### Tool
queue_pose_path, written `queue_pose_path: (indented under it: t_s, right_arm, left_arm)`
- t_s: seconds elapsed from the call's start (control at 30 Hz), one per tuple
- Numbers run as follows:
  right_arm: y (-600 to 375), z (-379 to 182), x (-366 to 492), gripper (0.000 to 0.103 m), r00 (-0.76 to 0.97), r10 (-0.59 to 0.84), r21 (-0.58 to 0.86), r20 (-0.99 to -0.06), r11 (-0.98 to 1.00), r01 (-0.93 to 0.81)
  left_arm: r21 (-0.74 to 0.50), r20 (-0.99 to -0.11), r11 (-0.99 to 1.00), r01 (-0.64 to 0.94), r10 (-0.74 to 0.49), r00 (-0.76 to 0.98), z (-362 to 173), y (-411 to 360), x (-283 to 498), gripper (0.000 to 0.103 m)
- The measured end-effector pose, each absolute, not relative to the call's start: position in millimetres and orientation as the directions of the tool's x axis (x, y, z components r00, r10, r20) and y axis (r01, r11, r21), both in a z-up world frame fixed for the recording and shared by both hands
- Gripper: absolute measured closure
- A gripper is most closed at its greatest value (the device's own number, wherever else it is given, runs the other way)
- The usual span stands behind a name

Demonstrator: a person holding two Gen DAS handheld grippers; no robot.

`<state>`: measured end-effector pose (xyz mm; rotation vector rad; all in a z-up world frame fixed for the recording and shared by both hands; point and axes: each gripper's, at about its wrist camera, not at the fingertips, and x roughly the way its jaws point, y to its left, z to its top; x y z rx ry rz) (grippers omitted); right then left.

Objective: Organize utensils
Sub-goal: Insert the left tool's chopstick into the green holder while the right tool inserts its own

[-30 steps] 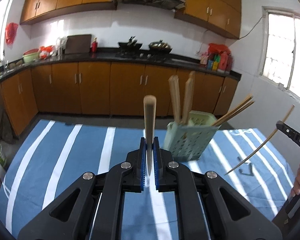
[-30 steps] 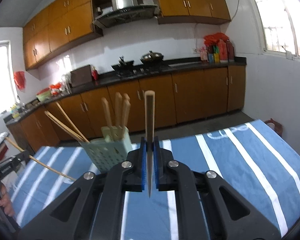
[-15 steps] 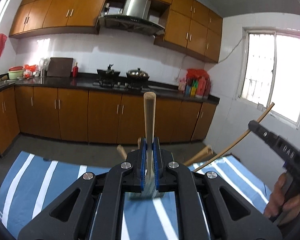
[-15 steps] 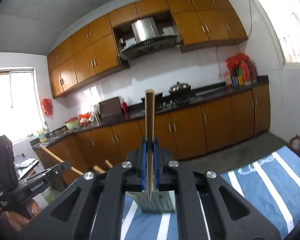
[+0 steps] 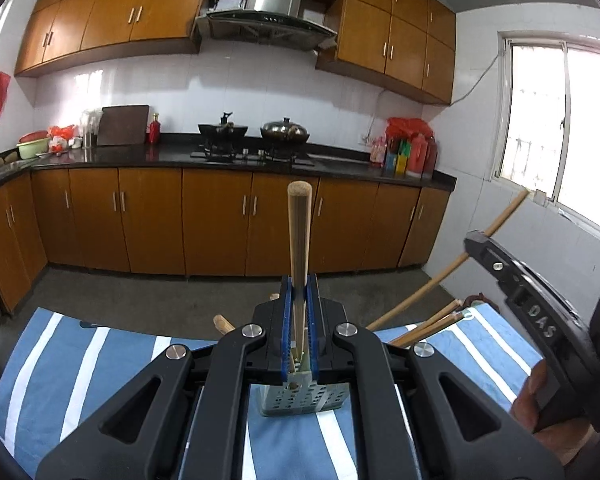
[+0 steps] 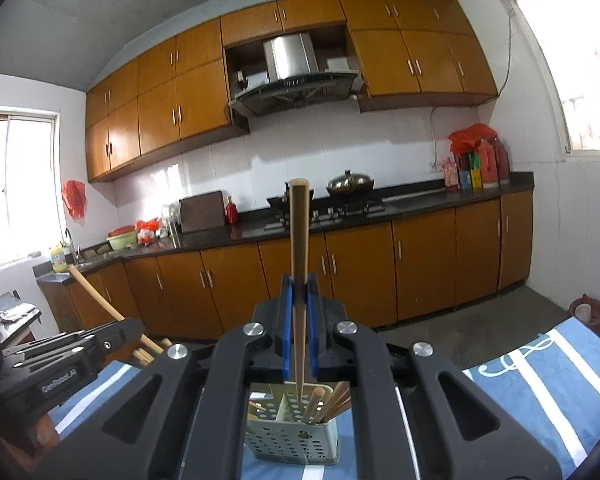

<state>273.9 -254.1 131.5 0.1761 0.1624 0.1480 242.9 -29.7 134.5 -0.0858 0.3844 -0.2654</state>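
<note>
Left wrist view: the left gripper has its jaws clamped on a round wooden chopstick, above the pale perforated plastic utensil holder on the blue-and-white striped bench. Right wrist view: the right gripper has its jaws clamped on a tapered wooden chopstick, tip just above the same holder.

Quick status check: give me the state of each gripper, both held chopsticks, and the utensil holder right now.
Left gripper: shut on a chopstick.
Left chopstick: clamped, pointing forward and up.
Right gripper: shut on a chopstick.
Right chopstick: clamped, thin tip down over the holder.
Utensil holder: upright on the striped cloth, chopsticks already inside.
</note>
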Motion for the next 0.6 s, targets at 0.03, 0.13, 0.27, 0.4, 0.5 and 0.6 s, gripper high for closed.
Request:
queue_pose_path:
  t_s: [0.03,0.13,0.27,0.4,0.5,0.6]
  right_arm:
    - [-253.3,128.2,278.2,0.095,0.974,0.163,0.190,-0.157,0.973,-0.132]
    - [-252.8,118.5,289.0,0.095,0.969,0.166,0.203,-0.186,0.971,-0.127]
    - [-250.4,108.8,297.4,0.095,0.962,0.170,0.210,-0.214,0.970,-0.124]
    - [-246.7,102.0,300.8,0.095,0.958,0.170,0.204,-0.232,0.971,-0.123]
    - [-245.8,99.3,302.3,0.095,0.955,0.171,0.207,-0.243,0.971,-0.121]
    - [-244.8,97.3,304.9,0.094,0.950,0.173,0.208,-0.259,0.971,-0.120]
  left_arm:
    - [-0.130,-0.363,0.962,0.239,-0.271,0.892,132.3,-30.1,245.4,0.096]
    - [-0.127,-0.377,0.962,0.241,-0.271,0.886,127.1,-31.4,251.1,0.096]
    - [-0.127,-0.393,0.964,0.236,-0.267,0.880,120.6,-33.0,256.5,0.096]
    - [-0.134,-0.406,0.964,0.229,-0.265,0.875,116.0,-28.9,260.3,0.096]
    - [-0.139,-0.414,0.964,0.226,-0.264,0.871,113.4,-28.1,262.1,0.096]
    - [-0.141,-0.418,0.964,0.224,-0.263,0.870,112.7,-29.3,264.5,0.096]
